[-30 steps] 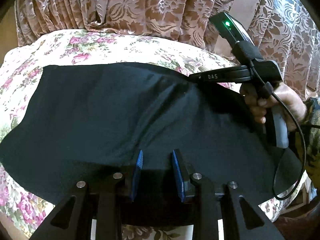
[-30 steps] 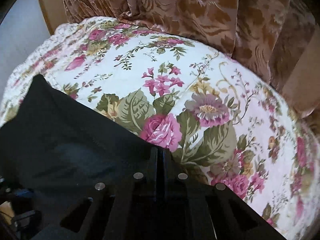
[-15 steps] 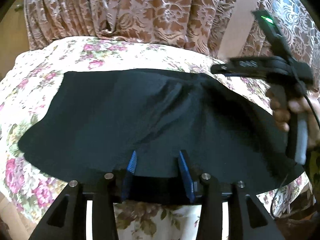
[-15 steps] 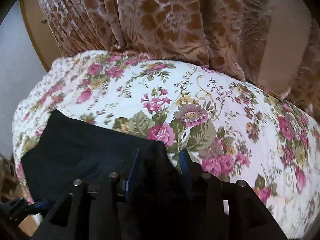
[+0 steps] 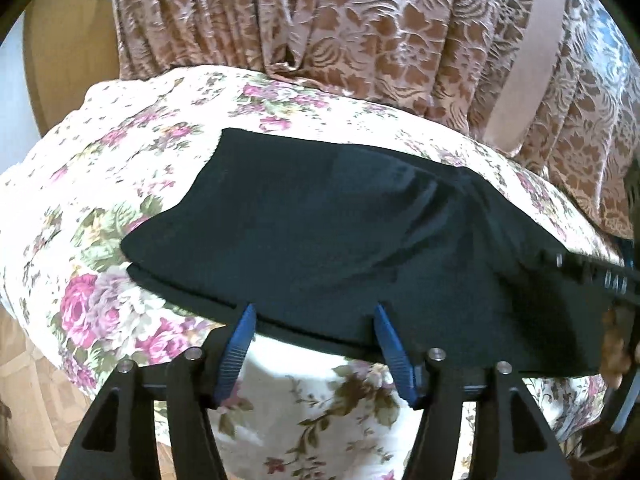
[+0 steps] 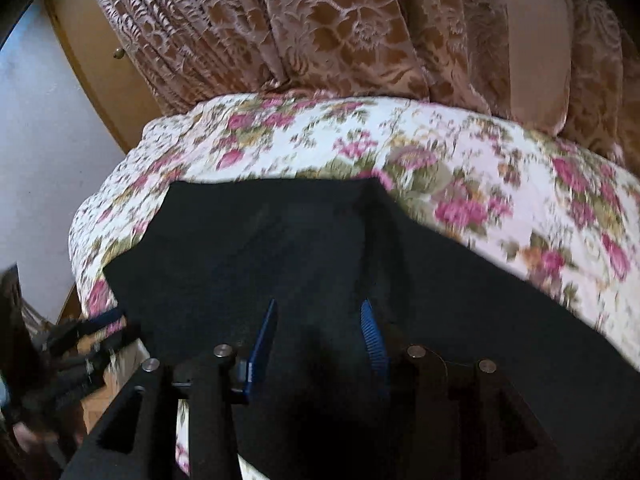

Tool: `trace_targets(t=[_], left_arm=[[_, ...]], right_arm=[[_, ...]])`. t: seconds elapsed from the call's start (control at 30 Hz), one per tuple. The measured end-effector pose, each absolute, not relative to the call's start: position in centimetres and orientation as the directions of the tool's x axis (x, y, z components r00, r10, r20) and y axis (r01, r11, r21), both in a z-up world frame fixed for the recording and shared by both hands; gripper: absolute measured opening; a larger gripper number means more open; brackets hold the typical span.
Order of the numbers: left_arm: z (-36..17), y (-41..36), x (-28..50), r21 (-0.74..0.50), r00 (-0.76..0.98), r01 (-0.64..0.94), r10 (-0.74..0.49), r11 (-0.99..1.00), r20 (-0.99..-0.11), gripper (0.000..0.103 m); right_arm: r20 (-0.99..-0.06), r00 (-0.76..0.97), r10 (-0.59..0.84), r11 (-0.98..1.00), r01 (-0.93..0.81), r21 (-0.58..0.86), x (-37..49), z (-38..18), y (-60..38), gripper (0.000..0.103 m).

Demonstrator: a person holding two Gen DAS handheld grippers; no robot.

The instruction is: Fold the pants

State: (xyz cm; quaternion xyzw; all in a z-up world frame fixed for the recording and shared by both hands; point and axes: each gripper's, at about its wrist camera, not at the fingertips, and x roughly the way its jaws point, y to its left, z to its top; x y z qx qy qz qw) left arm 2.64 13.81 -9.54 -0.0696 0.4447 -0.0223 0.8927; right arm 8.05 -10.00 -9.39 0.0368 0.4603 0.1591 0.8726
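Note:
The black pants [image 5: 340, 232] lie folded flat on the floral bedspread [image 5: 120, 152]. My left gripper [image 5: 314, 312] hovers at their near edge, its jaws opening; the hem runs behind the blue fingertips [image 5: 246, 320] and nothing is pinched. In the right wrist view my right gripper [image 6: 319, 306] stands open just above the pants [image 6: 260, 248], its blue pads [image 6: 370, 332] clear of the cloth. The right gripper [image 5: 600, 276] also shows at the right edge of the left wrist view. The left gripper [image 6: 100, 328] shows at the left edge of the right wrist view.
Brown patterned curtains [image 5: 320, 32] hang right behind the bed. A wooden door [image 6: 84, 40] and a pale wall [image 6: 40, 120] stand to the left. Wood floor [image 5: 28, 380] shows below the bed's near left corner.
Both grippers spread their jaws and drew back from the pants. The right gripper, shut on the black cloth a second ago, has let go. The pants stay flat on the bed.

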Motion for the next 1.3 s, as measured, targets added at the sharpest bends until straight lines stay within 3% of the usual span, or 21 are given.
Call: trace_targets(t=[0.1, 0.3, 0.43, 0.67, 0.83, 0.9, 0.93, 1.1, 1.3], left_arm=[[-9.8, 16.0, 2.5, -0.232, 0.592, -0.063, -0.151, 0.971, -0.792, 0.063], [-10.8, 23.5, 2.3, -0.528, 0.61, -0.202, -0.316, 0.825, -0.727, 0.061], [-12.5, 28.0, 2.1, -0.666, 0.628, -0.296, -0.385, 0.685, -0.676, 0.053], [-14.6, 30.7, 4.0, -0.746, 0.643, -0.362, -0.43, 0.56, -0.634, 0.052], [-15.9, 30.8, 5.2, -0.762, 0.635, -0.392, -0.449, 0.515, -0.629, 0.051], [-15.6, 30.8, 5.4, -0.75, 0.638, -0.38, -0.434, 0.541, -0.636, 0.035], [-15.3, 30.8, 5.2, -0.749, 0.65, -0.366, -0.424, 0.553, -0.631, 0.018], [-13.4, 30.0, 3.1, -0.727, 0.711, -0.303, -0.362, 0.615, -0.603, 0.014], [-15.7, 29.6, 4.2, -0.608, 0.628, -0.378, -0.289, 0.698, -0.723, 0.015]], right_arm=[[-0.809, 0.497, 0.315, 0.945, -0.242, 0.219, 6.5, -10.5, -9.9, 0.044], [-0.833, 0.462, 0.304, 0.949, -0.227, 0.221, 4.5, -12.6, -10.0, 0.044], [-0.833, 0.47, 0.292, 0.953, -0.22, 0.21, 4.0, -13.4, -10.0, 0.045], [-0.826, 0.459, 0.329, 0.941, -0.232, 0.246, 3.9, -14.0, -10.0, 0.058], [-0.824, 0.454, 0.338, 0.937, -0.246, 0.249, 4.0, -14.2, -9.9, 0.06], [-0.816, 0.454, 0.359, 0.93, -0.25, 0.27, 3.9, -14.3, -10.0, 0.064], [-0.815, 0.451, 0.363, 0.928, -0.252, 0.274, 3.9, -14.3, -10.0, 0.066], [-0.814, 0.451, 0.366, 0.926, -0.261, 0.271, 3.8, -14.3, -9.6, 0.072], [-0.824, 0.456, 0.336, 0.929, -0.304, 0.211, 3.5, -14.6, -8.7, 0.073]])
